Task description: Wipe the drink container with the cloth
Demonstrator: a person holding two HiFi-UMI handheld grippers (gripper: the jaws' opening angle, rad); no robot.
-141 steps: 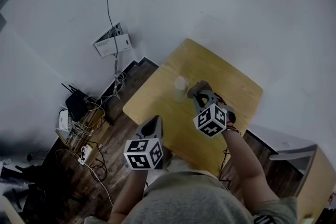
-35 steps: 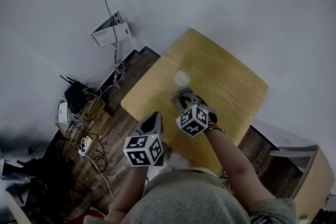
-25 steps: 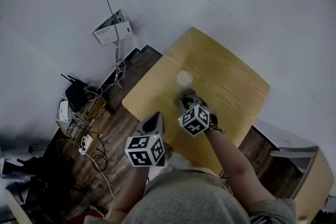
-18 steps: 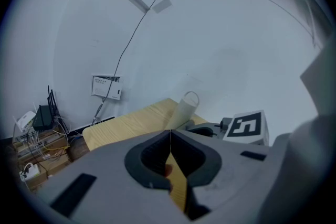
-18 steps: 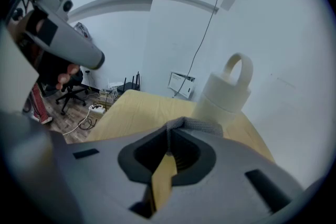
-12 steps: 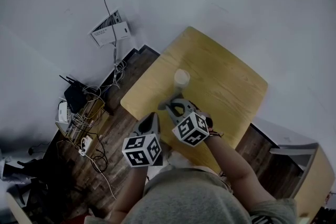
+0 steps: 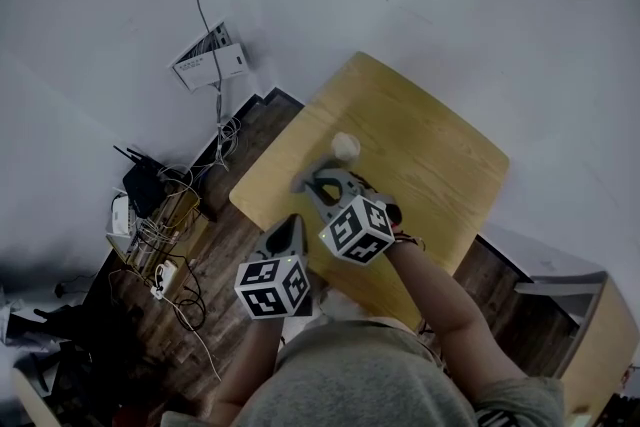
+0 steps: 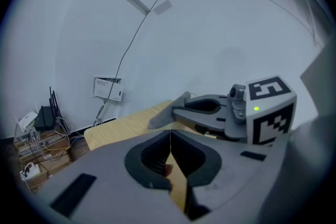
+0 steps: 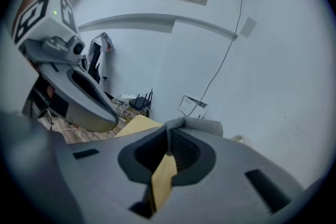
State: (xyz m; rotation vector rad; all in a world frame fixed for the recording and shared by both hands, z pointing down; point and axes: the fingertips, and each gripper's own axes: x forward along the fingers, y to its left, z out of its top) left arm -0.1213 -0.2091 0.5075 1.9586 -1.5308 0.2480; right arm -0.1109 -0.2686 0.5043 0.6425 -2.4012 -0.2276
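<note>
Head view, with both gripper views. The cup stands upright on the wooden worktop, near its middle, long axis vertical, open mouth up; nothing touches it. The right gripper has its jaws clenched on a grey cloth, which is bunched at the jaw tips and sticks out a little past them. The left gripper has its jaws pressed together with nothing between them, and hangs over the near edge of the worktop, behind the right one.

Key relation: the cup lies beyond the cloth-bearing jaws and off to their right. In the right gripper view its rim just shows past the right-hand jaw. Cloth and cup are near but apart, with bare wood showing between them. The right gripper is clearly the nearer of the two.

Judged from this, wiping has not yet begun. The cloth needs to swing rightward and forward to meet the cup's side wall, and an unsteadied cup may tip or slide when pressed.
</note>
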